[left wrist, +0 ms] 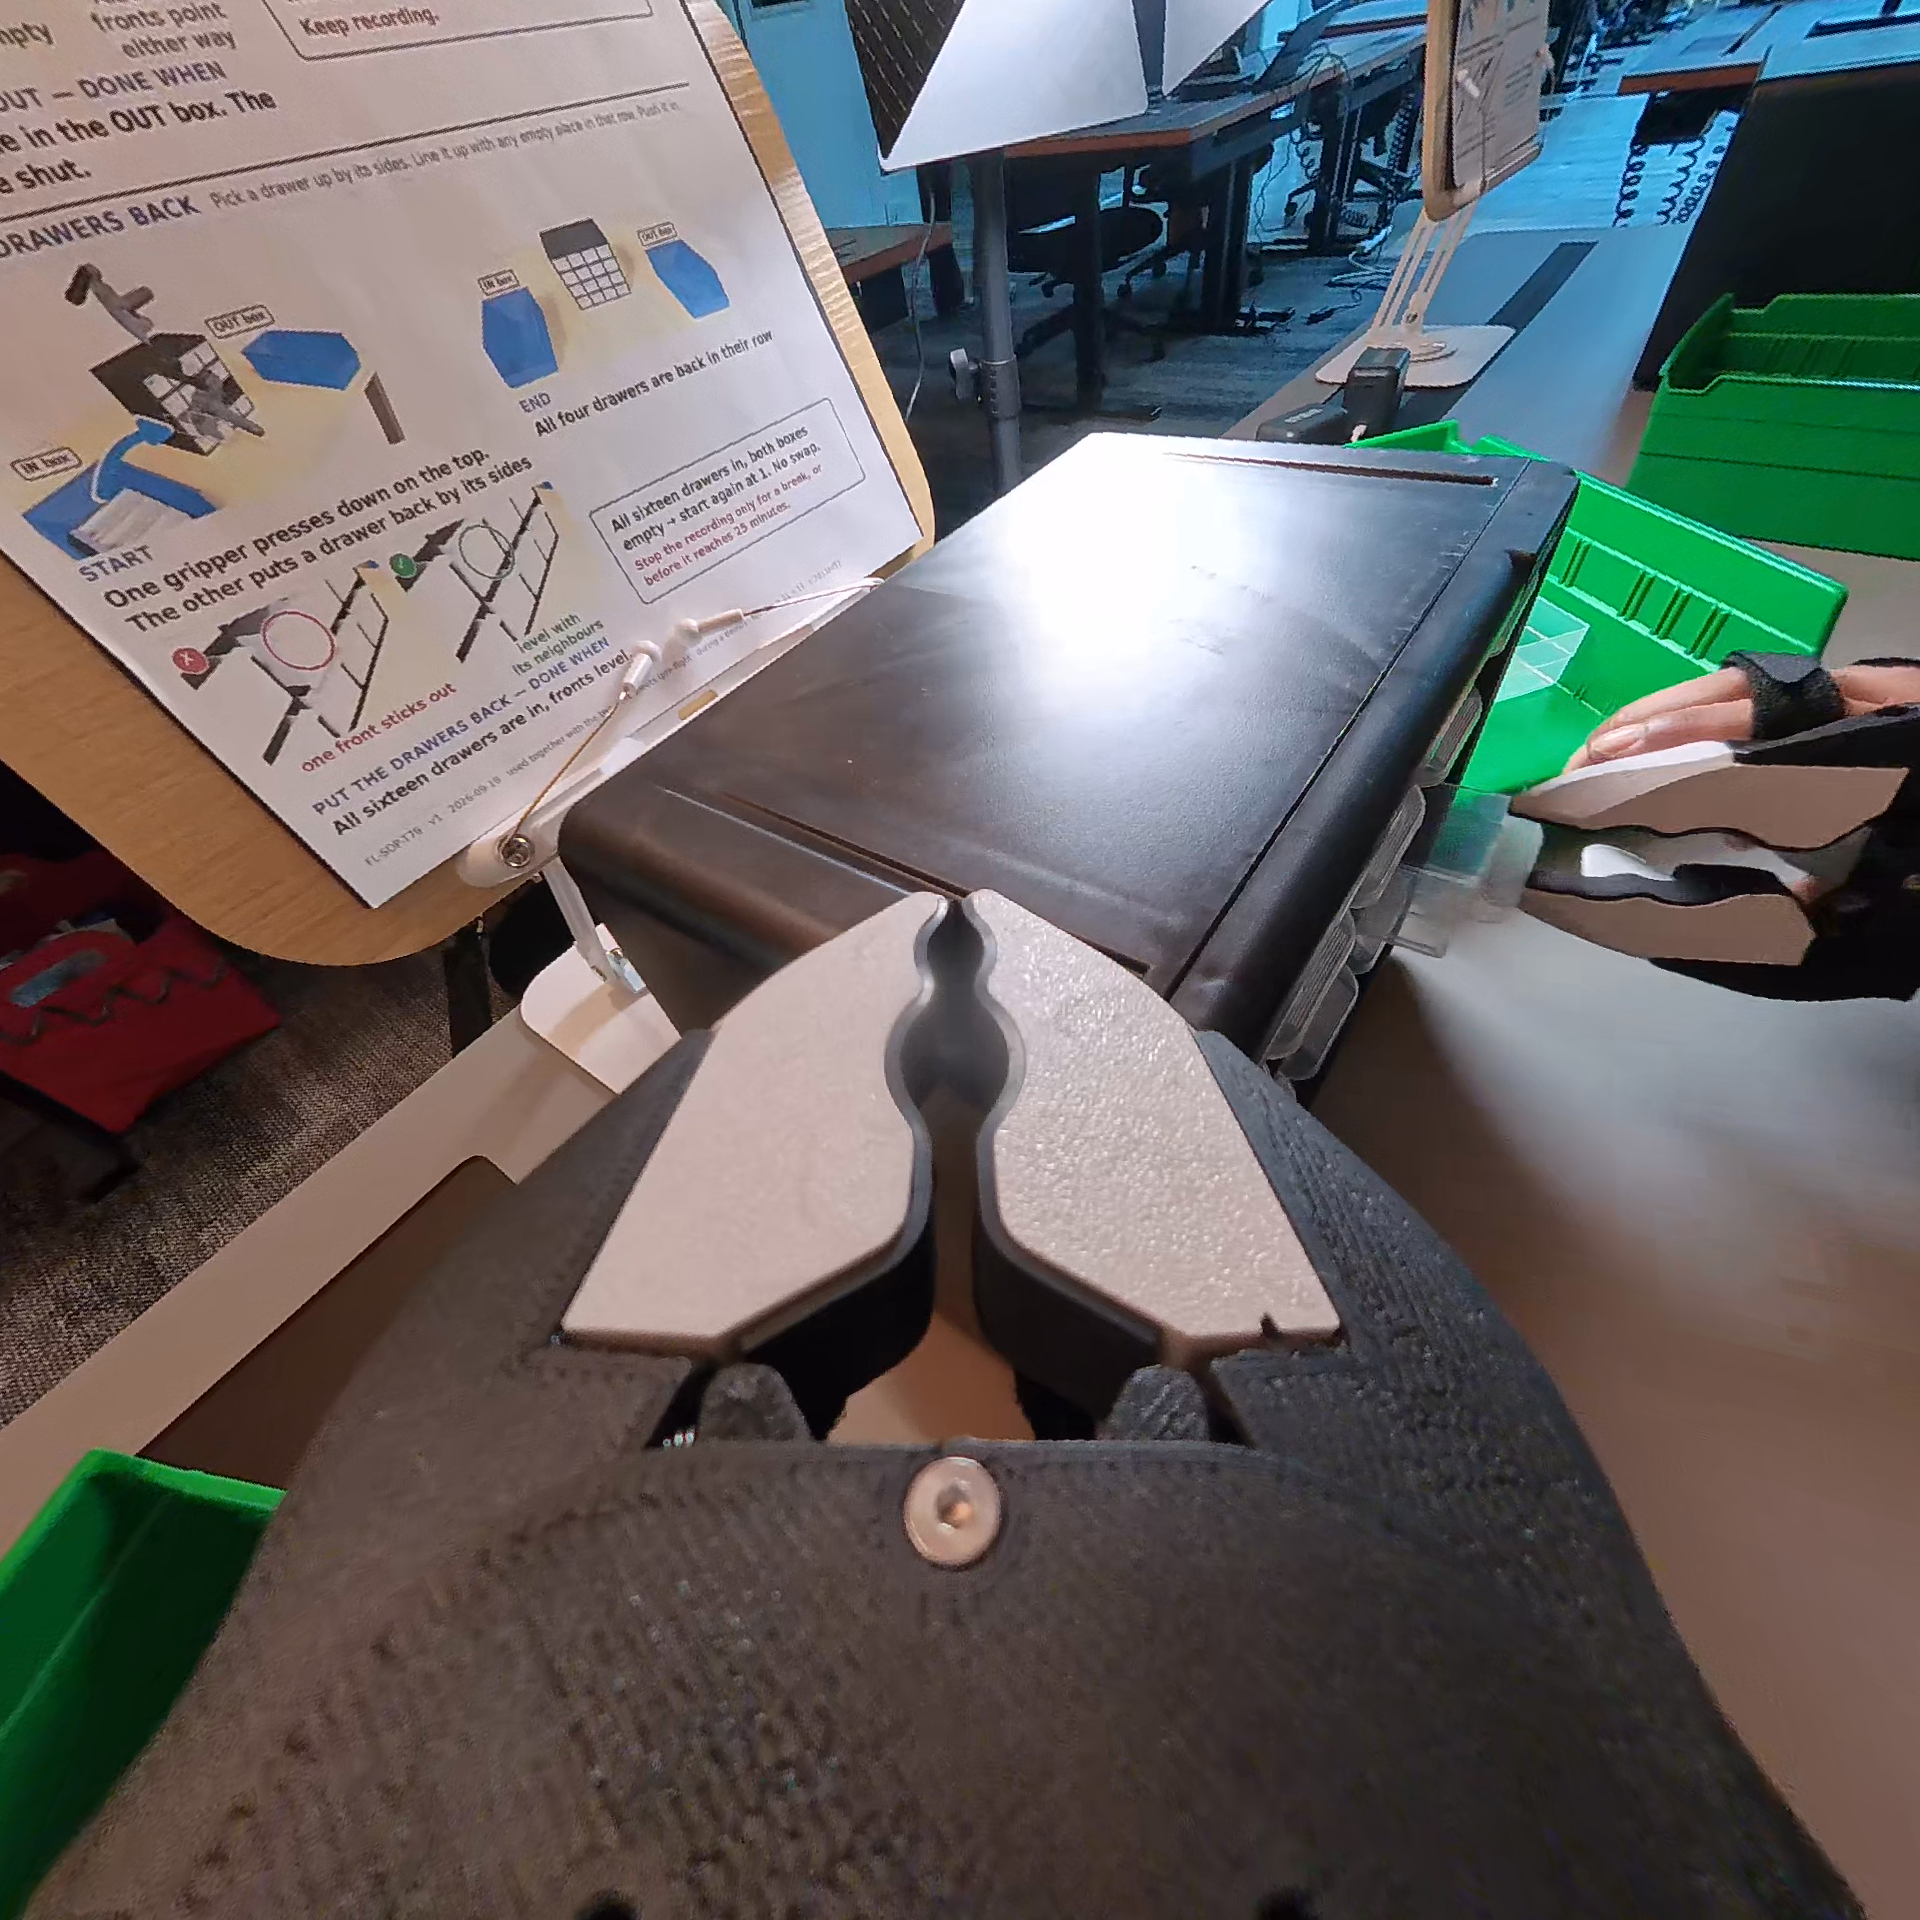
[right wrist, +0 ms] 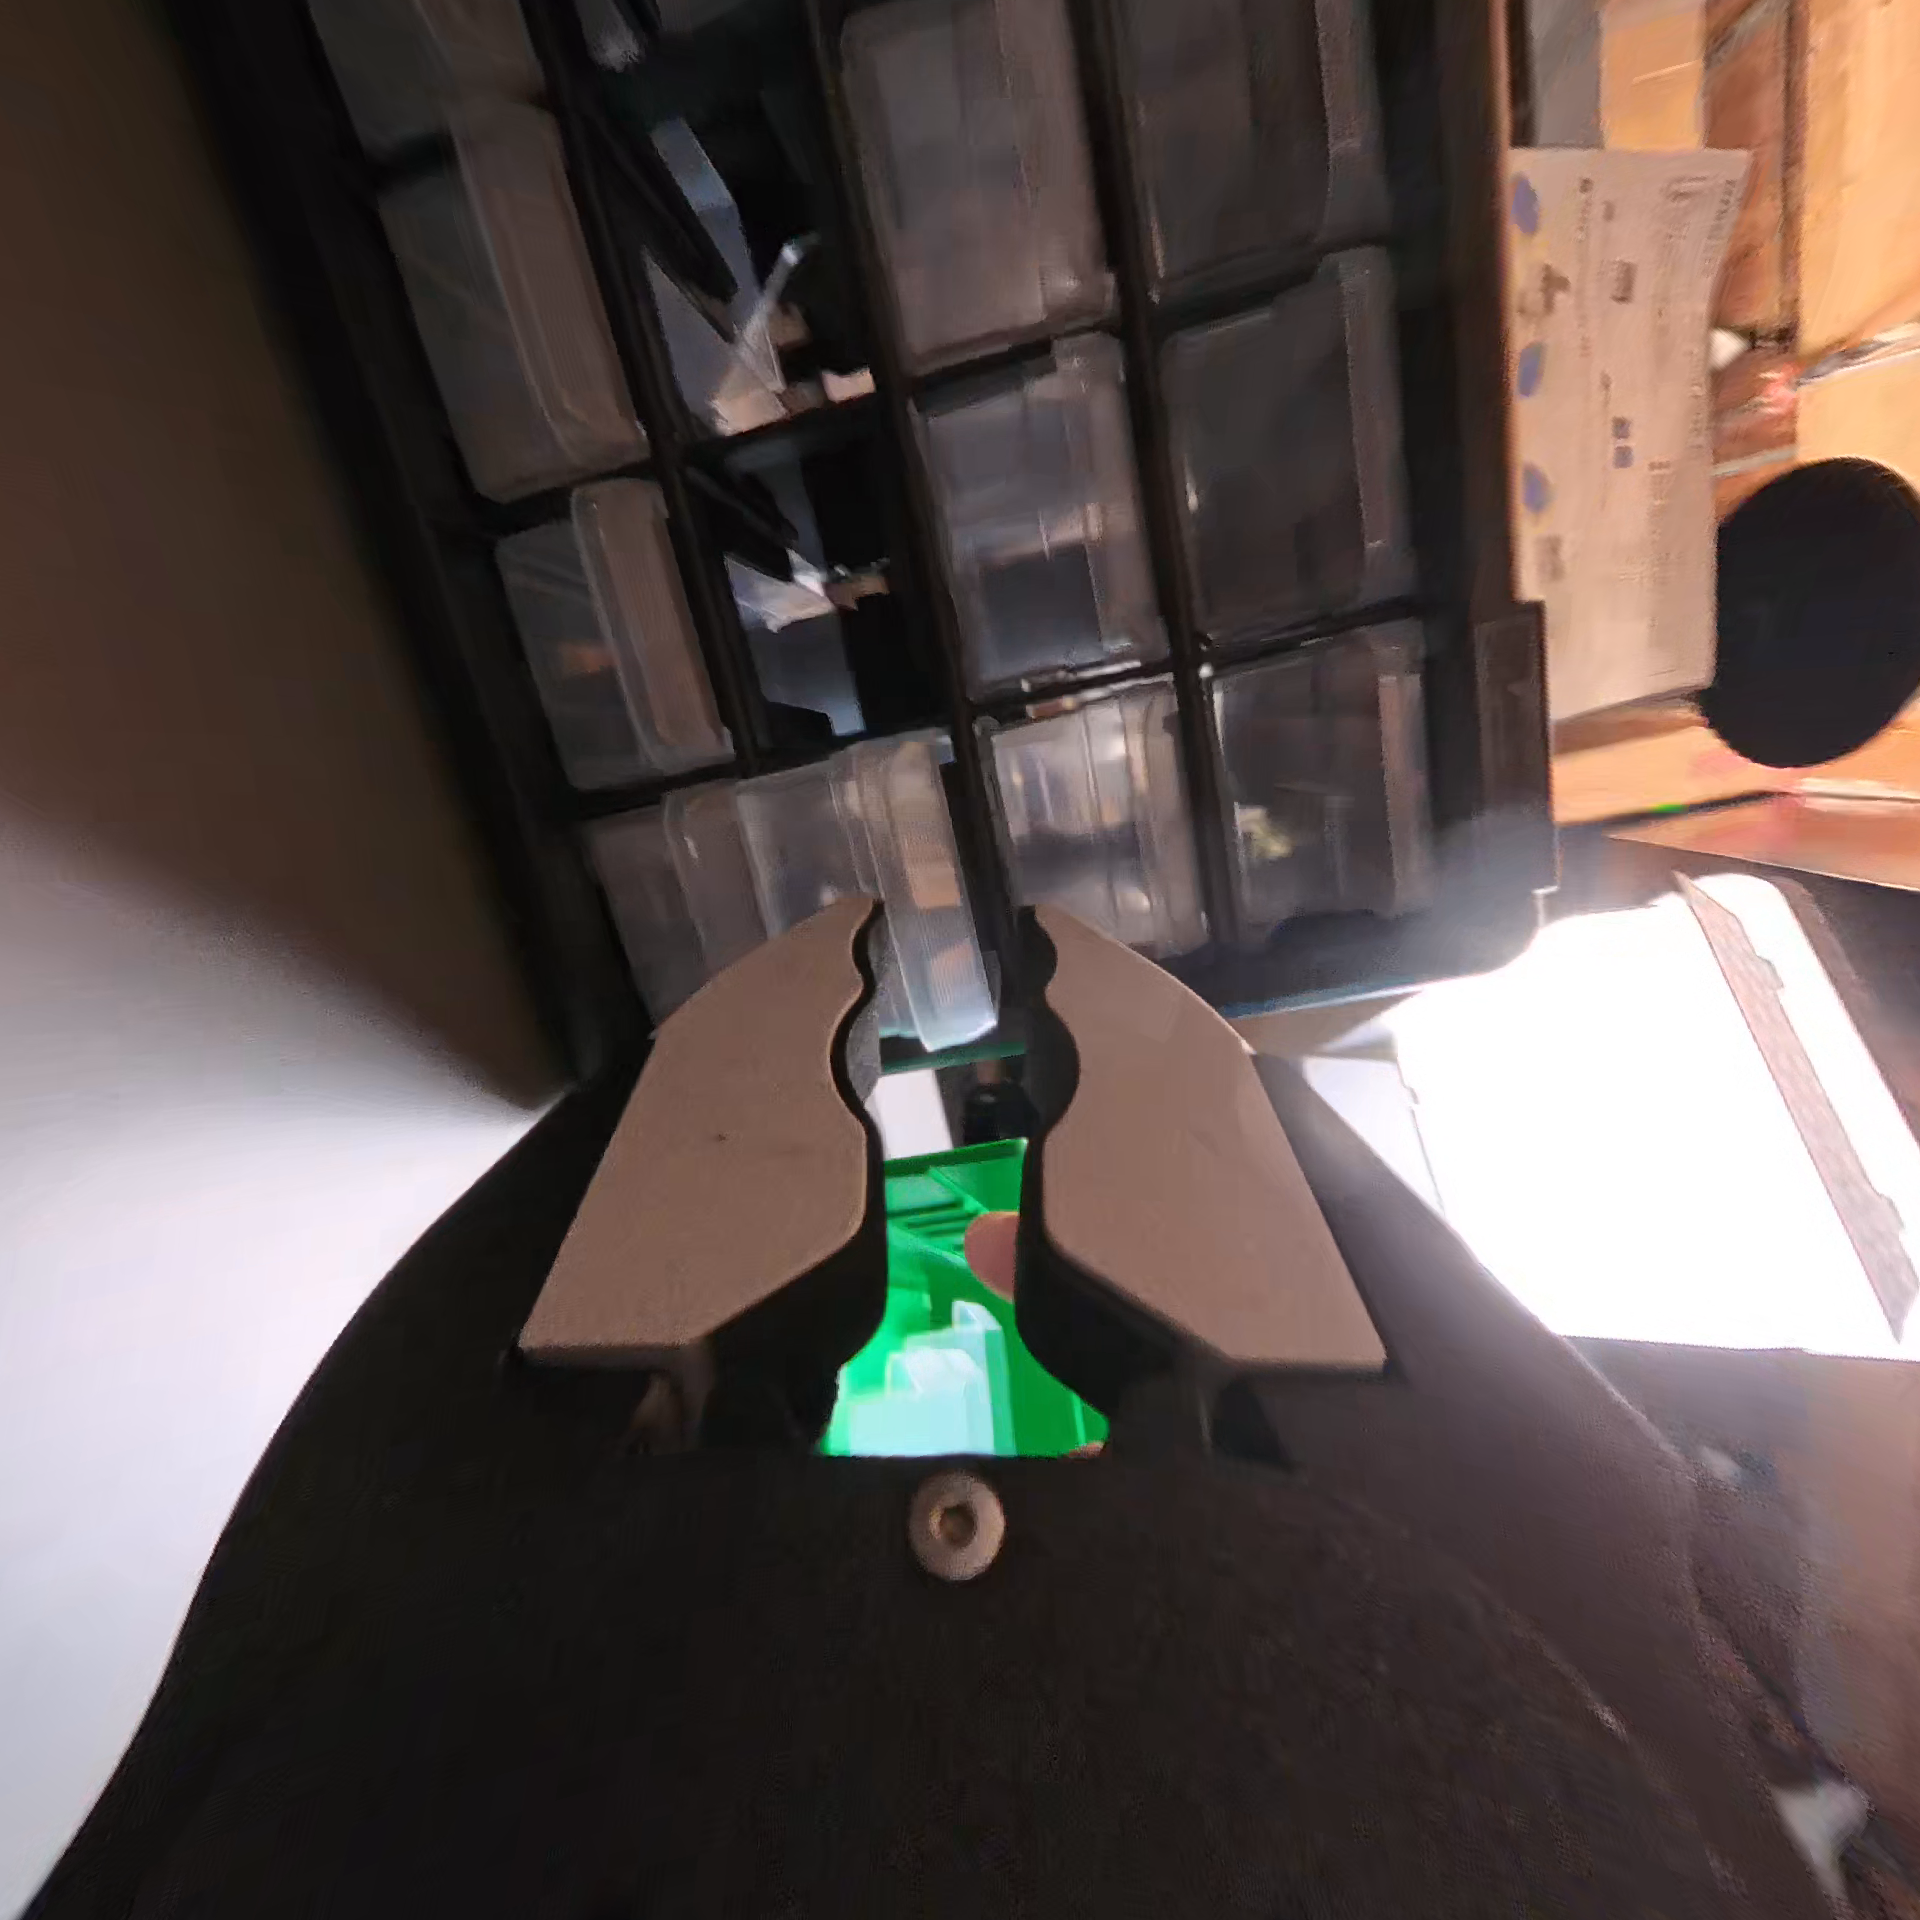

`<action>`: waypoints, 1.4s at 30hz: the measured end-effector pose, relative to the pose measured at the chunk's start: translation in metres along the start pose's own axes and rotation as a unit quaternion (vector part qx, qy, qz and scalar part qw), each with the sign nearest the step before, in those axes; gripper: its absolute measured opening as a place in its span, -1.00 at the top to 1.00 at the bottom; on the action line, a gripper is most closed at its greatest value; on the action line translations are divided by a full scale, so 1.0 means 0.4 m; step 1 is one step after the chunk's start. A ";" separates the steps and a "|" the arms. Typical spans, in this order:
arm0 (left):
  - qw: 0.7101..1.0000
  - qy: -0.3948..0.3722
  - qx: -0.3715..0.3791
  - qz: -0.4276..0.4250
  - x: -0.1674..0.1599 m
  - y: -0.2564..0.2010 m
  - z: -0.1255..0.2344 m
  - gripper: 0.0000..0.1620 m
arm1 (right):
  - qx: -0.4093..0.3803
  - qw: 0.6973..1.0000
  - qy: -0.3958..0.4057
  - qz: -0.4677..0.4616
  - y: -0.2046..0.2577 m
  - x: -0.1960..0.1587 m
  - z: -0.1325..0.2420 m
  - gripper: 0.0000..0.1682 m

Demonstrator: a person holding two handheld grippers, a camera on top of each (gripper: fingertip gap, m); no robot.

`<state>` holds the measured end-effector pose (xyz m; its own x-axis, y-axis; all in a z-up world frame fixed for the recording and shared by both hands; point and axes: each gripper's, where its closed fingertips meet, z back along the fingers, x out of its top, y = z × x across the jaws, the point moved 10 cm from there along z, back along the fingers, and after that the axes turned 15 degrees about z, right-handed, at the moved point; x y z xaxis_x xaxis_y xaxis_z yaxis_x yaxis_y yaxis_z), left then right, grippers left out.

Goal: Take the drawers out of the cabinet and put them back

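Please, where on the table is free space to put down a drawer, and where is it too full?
Free: the bare table in front of the cabinet, between the left gripper and the right gripper. Crowded: behind the right gripper, where green bins stand against the cabinet's far end. The cabinet's top is bare too.

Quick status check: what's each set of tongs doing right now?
Left tongs: shut, empty, tips at the top edge of the black cabinet.
Right tongs: part-closed around a clear drawer sticking out of the cabinet front; firm grip cannot be told.
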<state>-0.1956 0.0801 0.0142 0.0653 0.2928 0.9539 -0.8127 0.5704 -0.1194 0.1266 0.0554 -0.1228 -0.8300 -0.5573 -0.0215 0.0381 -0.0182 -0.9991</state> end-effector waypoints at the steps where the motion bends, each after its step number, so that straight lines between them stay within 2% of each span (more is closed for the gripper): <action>1: 1.000 0.000 0.000 0.000 0.000 0.000 0.000 1.00 | 0.018 1.000 -0.015 -0.013 -0.008 0.001 0.007 0.72; 4: 1.000 0.000 0.000 0.000 0.000 0.000 0.000 1.00 | 0.104 0.991 -0.051 -0.067 -0.044 -0.002 0.012 0.72; 9: 1.000 0.000 0.003 -0.002 0.000 -0.002 0.000 1.00 | 0.254 0.955 -0.064 -0.136 -0.099 -0.018 -0.029 0.73; 16: 1.000 0.000 0.004 -0.004 0.000 -0.002 0.000 1.00 | 0.378 0.911 -0.057 -0.152 -0.129 -0.023 -0.079 0.77; 26: 1.000 0.001 0.004 -0.006 0.000 -0.003 0.000 1.00 | 0.470 0.865 -0.046 -0.169 -0.156 -0.026 -0.109 0.78; 33: 1.000 0.001 0.006 -0.010 0.000 -0.003 0.000 1.00 | 0.518 0.851 -0.019 -0.085 -0.132 -0.012 -0.119 0.81; 38: 1.000 0.001 0.004 -0.010 0.000 -0.003 0.000 1.00 | 0.534 0.841 -0.021 -0.077 -0.136 0.010 -0.091 0.83; 42: 1.000 0.001 0.002 -0.009 0.000 -0.002 0.000 1.00 | 0.557 0.820 -0.031 -0.128 -0.140 0.024 -0.038 0.83</action>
<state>-0.1949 0.0798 0.0144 0.0818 0.2835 0.9555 -0.8140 0.5722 -0.1002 0.1081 0.0638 -0.0678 -0.8614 -0.4573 0.2213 0.3800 -0.8691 -0.3165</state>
